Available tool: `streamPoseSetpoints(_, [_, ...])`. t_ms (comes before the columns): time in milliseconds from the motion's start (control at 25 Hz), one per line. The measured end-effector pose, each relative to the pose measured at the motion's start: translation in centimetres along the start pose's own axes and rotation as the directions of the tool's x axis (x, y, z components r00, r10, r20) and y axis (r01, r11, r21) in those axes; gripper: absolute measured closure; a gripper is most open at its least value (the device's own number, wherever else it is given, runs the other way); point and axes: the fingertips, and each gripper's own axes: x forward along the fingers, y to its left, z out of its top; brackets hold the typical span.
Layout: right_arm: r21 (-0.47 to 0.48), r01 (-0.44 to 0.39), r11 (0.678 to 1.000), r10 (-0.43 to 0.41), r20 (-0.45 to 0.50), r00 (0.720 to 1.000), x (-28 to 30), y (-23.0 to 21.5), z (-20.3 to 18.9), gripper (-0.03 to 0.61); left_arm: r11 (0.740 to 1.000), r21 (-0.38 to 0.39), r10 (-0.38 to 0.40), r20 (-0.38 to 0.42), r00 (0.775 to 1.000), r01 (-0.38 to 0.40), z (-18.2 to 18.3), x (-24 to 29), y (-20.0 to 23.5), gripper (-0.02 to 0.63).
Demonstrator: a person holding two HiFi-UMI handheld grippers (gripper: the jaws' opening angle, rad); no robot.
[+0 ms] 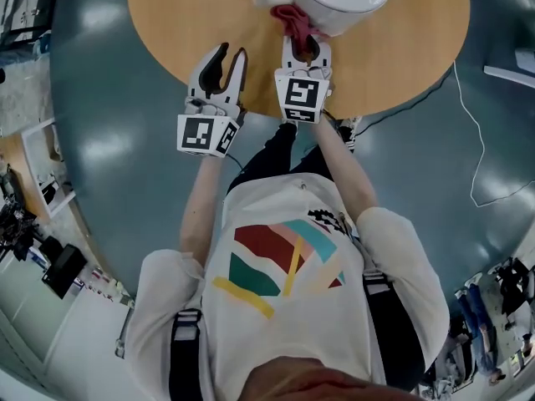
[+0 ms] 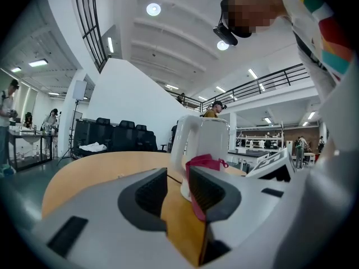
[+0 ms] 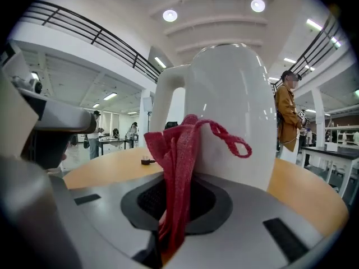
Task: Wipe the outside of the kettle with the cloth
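Jaws: right gripper (image 1: pixel 304 50) clamped on cloth (image 3: pixel 176 150) against kettle (image 3: pixel 230 105) | left gripper (image 2: pixel 178 190) apart, empty

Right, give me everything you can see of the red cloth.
The cloth is red, with a coarse knitted-looking weave and a thin hanging loop of the same red at one corner. It is bunched into upright folds and pinched between the jaws of the right gripper, with its free end sticking up past the jaw tips. That end sits against the lower side of the white kettle, below the handle, and appears to touch it. The loop dangles across the kettle's wall.
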Motion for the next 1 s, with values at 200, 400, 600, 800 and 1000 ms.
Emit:
streamPoseSetpoints(200, [-0.049, -0.015, 0.999, 0.014, -0.006, 1.0, 1.0, 0.2, -0.7, 0.54, 1.0, -0.008, 0.008, -0.017, 1.0, -0.008, -1.2, 0.7, 0.0, 0.46])
streamPoseSetpoints(400, [-0.042, -0.021, 0.999, 0.021, -0.01, 1.0, 0.3, -0.1, -0.3, 0.54, 1.0, -0.015, -0.009, -0.016, 1.0, 0.009, -0.8, 1.6, -0.8, 0.46])
streamPoseSetpoints(600, [-0.013, -0.04, 0.999, 0.039, -0.017, 0.999, -2.0, -2.8, -0.9, 0.54, 0.999, -0.03, -0.023, -0.021, 1.0, 0.023, -1.3, 3.2, -3.2, 0.46])
streamPoseSetpoints(800, [-0.022, -0.066, 0.998, 0.066, -0.021, 0.998, -2.8, -3.9, -1.8, 0.54, 0.999, -0.042, -0.034, -0.03, 0.999, 0.033, -2.2, 4.5, -4.0, 0.46])
streamPoseSetpoints(1000, [0.02, -0.055, 0.998, 0.055, -0.024, 0.998, -4.4, -7.8, -2.7, 0.54, 0.999, -0.036, -0.017, -0.022, 1.0, 0.016, -2.1, 6.4, -6.3, 0.46])
